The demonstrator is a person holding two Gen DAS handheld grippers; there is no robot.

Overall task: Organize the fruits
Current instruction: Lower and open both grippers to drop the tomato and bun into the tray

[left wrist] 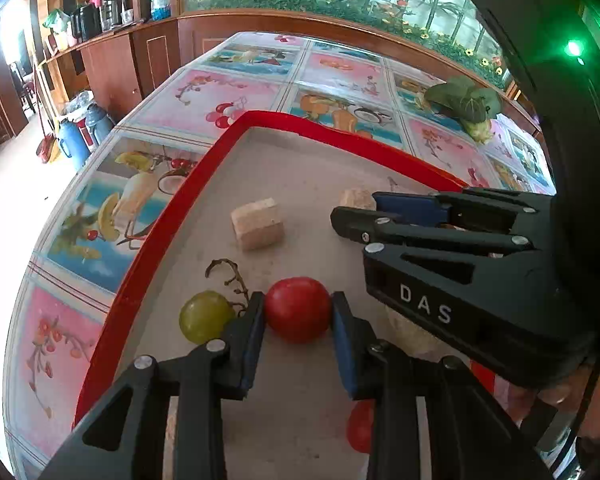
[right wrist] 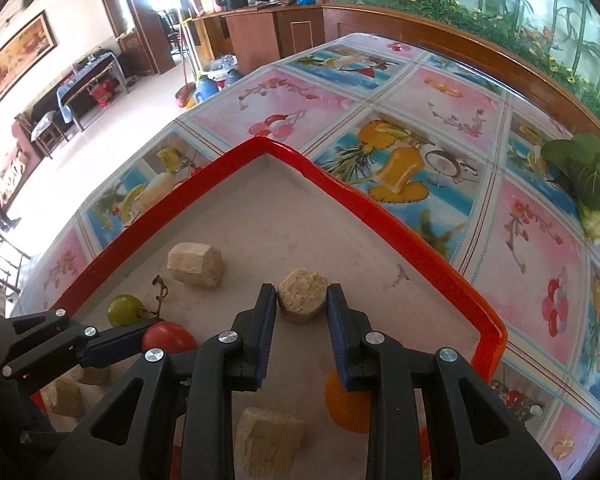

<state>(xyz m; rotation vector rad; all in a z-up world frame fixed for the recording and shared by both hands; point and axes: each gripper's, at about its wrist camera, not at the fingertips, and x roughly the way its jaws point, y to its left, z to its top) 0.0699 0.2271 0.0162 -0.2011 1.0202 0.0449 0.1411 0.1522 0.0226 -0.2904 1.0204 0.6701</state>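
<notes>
A red-rimmed tray point(left wrist: 168, 216) with a grey floor holds the fruit and several beige blocks. My left gripper point(left wrist: 299, 312) is shut on a red tomato point(left wrist: 298, 309) on the tray floor. A green grape point(left wrist: 204, 316) with a stem lies just left of it. My right gripper point(right wrist: 302, 300) is shut on a beige block point(right wrist: 302, 293) resting on the tray. The right gripper shows in the left wrist view point(left wrist: 360, 216); the left gripper and tomato point(right wrist: 166, 338) show in the right wrist view. An orange fruit point(right wrist: 346, 408) lies under the right finger. A second red fruit point(left wrist: 360, 426) lies under the left gripper.
Other beige blocks point(left wrist: 257, 223) point(right wrist: 268, 442) lie on the tray. A leafy green vegetable point(left wrist: 466, 102) lies on the patterned tablecloth point(right wrist: 420, 120) beyond the tray. A wooden cabinet edges the table's far side.
</notes>
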